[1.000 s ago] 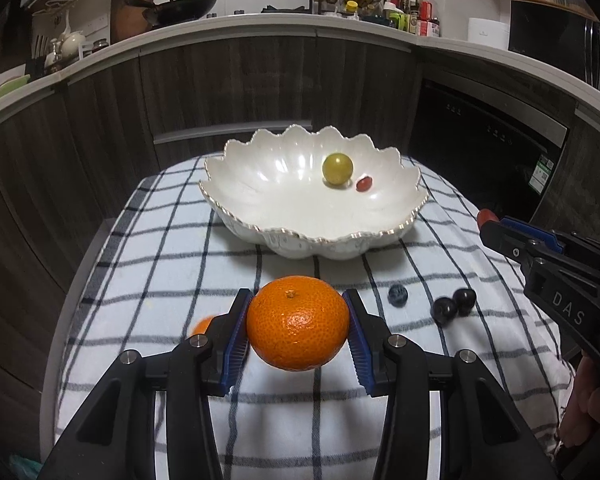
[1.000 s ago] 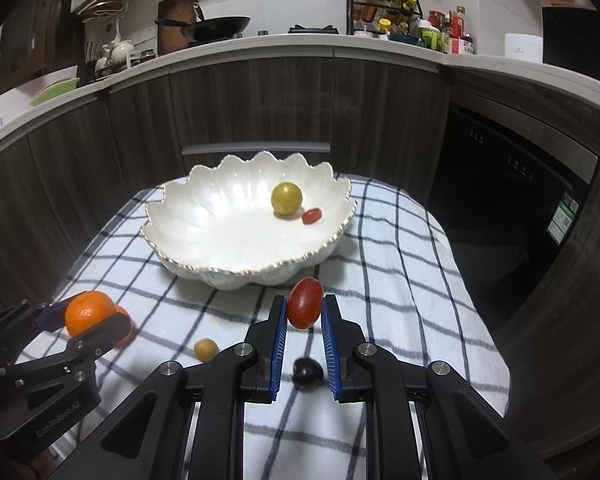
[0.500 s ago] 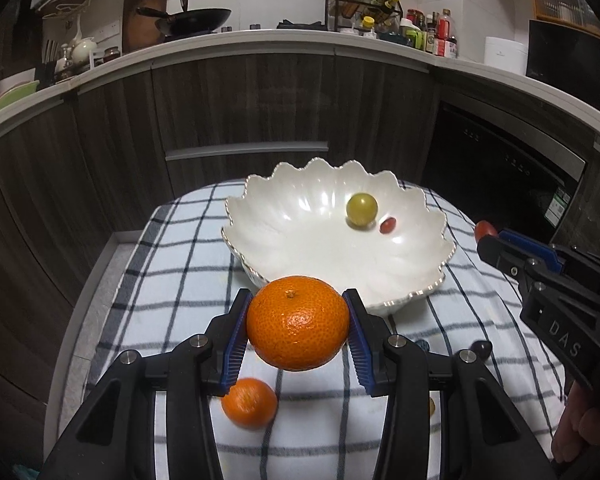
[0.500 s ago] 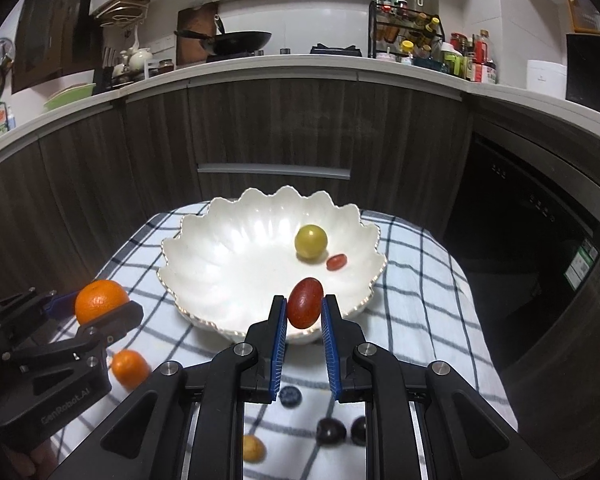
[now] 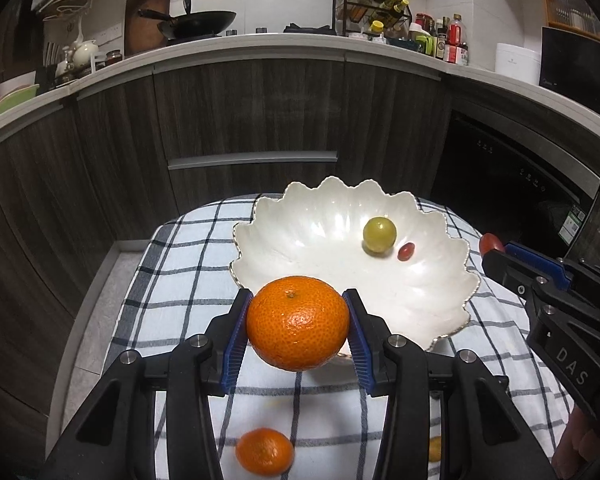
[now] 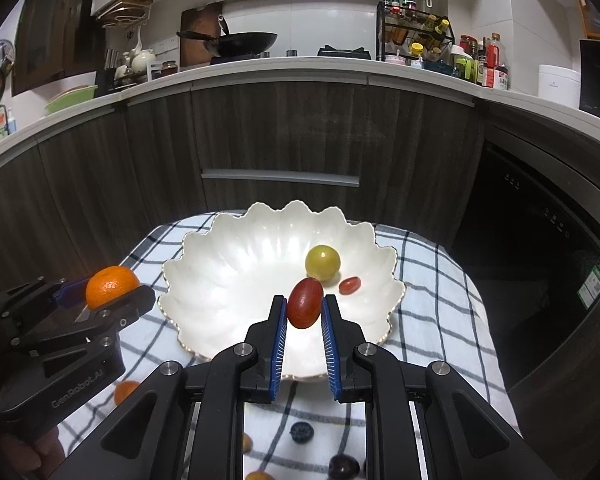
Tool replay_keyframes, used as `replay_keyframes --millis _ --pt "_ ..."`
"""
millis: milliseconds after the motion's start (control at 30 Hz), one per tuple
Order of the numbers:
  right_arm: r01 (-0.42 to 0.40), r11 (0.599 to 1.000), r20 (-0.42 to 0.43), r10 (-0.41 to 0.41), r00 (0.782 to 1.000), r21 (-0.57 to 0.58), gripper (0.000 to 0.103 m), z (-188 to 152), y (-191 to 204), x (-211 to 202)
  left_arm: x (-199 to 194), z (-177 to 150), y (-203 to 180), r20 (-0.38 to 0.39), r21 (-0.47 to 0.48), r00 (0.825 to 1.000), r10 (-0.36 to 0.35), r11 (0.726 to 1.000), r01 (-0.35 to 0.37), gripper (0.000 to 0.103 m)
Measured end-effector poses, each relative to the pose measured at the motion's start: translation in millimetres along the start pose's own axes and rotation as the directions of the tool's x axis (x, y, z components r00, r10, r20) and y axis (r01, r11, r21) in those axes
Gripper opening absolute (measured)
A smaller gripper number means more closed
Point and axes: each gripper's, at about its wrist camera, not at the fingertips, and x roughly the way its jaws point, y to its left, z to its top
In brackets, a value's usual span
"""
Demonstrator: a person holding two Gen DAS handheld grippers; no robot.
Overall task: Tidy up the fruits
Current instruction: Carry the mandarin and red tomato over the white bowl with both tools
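Kitchen cabinets (image 5: 260,120) of dark wood back the tabletop, which carries a checked cloth (image 5: 172,280).

Your left gripper (image 5: 298,330) has its jaws clenched on a large orange (image 5: 298,328), held in the air at the near rim of the white scalloped bowl (image 5: 300,248). Your right gripper (image 6: 305,310) has its jaws clenched on a red grape tomato (image 6: 305,303), held above the bowl's near side. Inside the bowl lie a green grape (image 6: 322,262) and a small red tomato (image 6: 349,285), near each other. On the cloth nearer you lie a small orange (image 5: 265,456), a blueberry (image 6: 302,431) and a dark grape (image 6: 343,466).
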Motion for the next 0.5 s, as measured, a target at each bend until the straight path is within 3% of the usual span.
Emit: replay_keyframes --millis 500 --pt "-0.006 1.0 -0.033 0.006 0.999 0.001 0.019 10.0 1.8 30.4 36.2 12.3 3.4 -0.032 0.013 0.999 0.002 1.0 -0.001 0.045"
